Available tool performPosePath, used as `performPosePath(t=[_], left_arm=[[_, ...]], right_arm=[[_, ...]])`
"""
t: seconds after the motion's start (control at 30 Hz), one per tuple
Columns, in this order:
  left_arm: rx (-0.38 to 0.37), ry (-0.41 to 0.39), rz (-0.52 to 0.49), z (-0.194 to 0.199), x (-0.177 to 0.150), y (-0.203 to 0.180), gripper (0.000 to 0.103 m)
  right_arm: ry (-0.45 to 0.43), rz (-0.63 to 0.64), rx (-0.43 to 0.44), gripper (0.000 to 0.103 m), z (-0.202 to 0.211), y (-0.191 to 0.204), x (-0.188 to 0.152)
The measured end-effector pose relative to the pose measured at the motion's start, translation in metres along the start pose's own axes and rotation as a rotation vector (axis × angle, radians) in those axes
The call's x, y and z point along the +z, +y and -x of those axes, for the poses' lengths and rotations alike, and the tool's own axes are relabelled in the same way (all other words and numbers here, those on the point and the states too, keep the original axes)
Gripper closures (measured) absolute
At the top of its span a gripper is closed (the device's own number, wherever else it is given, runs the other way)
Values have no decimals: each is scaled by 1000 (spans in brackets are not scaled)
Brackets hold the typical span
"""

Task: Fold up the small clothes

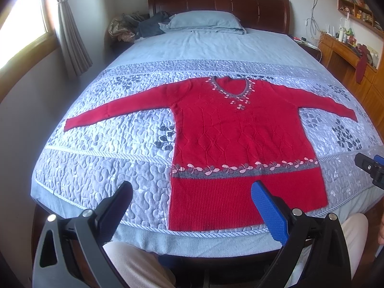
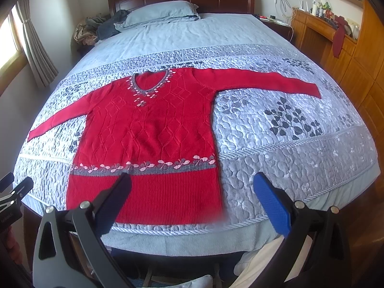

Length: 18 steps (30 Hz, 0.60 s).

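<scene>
Quilted bed: one red sweater being displayed flat, sleeves at 9 and 3 o'clock; left gripper and right gripper being held apart, gripping nothing.

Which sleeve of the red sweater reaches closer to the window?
The sweater's left-hand sleeve, pointing toward the curtained window; the other sleeve points toward the wooden cabinets.

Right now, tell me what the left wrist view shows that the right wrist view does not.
Only the left wrist view shows the right gripper at its right edge. Only the right wrist view shows the left gripper at its left edge. Both share the red knitted sweater spread flat, sleeves out, on the grey quilted bedspread, the pale blue pillow, and open jaws holding nothing.
</scene>
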<state>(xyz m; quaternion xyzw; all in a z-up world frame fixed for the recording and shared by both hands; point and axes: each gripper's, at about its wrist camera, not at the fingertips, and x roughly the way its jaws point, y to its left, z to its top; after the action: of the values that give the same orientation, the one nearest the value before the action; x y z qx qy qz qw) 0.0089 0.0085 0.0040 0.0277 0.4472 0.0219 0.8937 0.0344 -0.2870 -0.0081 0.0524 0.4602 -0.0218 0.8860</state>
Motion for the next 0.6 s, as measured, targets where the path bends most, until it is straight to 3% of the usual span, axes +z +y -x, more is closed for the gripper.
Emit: performPosePath(t=[0.6], left_arm=[[3, 7, -3, -3, 2, 1, 4]], right_arm=[[0, -9, 1, 3, -6, 1, 2]])
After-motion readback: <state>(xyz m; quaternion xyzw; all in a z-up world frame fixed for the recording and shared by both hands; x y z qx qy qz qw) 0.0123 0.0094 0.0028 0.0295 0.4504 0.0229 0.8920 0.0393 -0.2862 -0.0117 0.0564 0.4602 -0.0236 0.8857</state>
